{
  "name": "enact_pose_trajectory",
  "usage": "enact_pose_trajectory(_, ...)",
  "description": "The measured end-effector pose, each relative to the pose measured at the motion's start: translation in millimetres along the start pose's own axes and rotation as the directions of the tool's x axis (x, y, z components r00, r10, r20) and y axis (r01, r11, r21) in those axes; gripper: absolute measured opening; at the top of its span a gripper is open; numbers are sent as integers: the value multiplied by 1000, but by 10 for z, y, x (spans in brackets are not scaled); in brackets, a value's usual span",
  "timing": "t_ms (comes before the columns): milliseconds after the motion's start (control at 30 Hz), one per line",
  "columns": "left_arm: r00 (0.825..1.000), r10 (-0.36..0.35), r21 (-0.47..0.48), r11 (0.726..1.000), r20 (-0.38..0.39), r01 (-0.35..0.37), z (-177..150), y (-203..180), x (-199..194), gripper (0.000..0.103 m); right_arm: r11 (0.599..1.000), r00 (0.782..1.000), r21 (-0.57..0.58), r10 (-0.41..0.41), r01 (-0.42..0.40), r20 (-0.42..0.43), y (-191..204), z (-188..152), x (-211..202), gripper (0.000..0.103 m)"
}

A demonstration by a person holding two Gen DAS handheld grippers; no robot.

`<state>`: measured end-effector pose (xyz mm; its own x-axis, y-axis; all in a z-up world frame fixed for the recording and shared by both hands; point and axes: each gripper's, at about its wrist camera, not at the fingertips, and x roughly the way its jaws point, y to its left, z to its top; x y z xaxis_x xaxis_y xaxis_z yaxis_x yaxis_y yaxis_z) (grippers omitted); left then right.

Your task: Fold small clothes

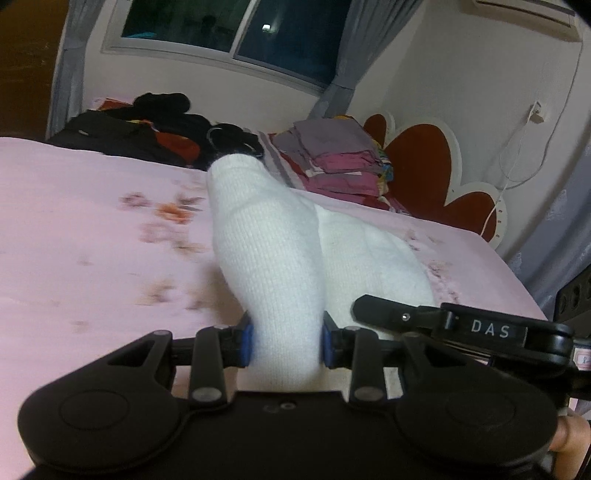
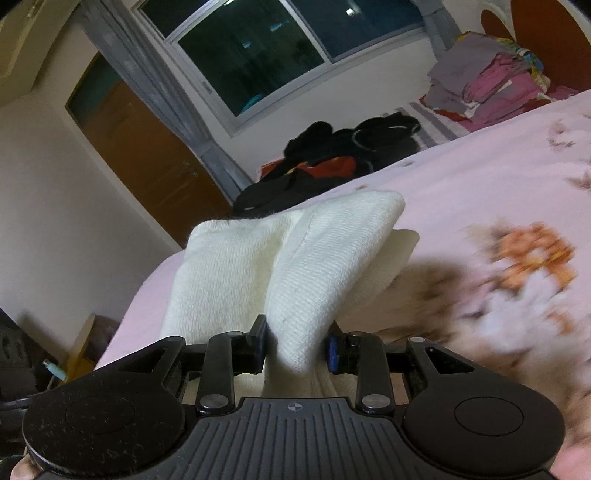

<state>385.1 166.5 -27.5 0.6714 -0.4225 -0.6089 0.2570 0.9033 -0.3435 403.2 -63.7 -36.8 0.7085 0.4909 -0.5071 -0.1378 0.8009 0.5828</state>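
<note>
A white knit sock (image 1: 266,243) stretches forward from my left gripper (image 1: 287,345), whose blue pads are shut on its near end. A second white fold (image 1: 373,258) lies beside it to the right, above the pink bedsheet (image 1: 92,221). The right gripper's black finger (image 1: 391,308) shows at that fold's near edge. In the right wrist view my right gripper (image 2: 295,345) is shut on the white sock (image 2: 314,266), which bunches up between its pads, with another white part (image 2: 221,273) to its left. The bedsheet is motion-blurred.
A stack of folded purple and pink clothes (image 1: 332,158) sits at the far side of the bed by the red headboard (image 1: 421,162). A heap of dark clothes (image 1: 147,129) lies at the back left. A window (image 1: 236,29) and a wooden door (image 2: 140,147) are behind.
</note>
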Motion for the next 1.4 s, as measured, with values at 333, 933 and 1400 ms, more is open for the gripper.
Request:
enact_pose_trajectory(333,998,69,-12,998,-5,-69,140,850,-320,32,999,997,11,49,-48,-53,801,-263,726,30)
enact_pose_trajectory(933,989,128,-75,988,-68,-133,85,1687,270,33,999,989,-44,16,-23,-146,487,-269,1714,30)
enact_pose_trajectory(1400,979,178,-83,979,-95,-186,-20,1759,336,58,998,985,-62,-38,28,-167,291,-370,1847,31)
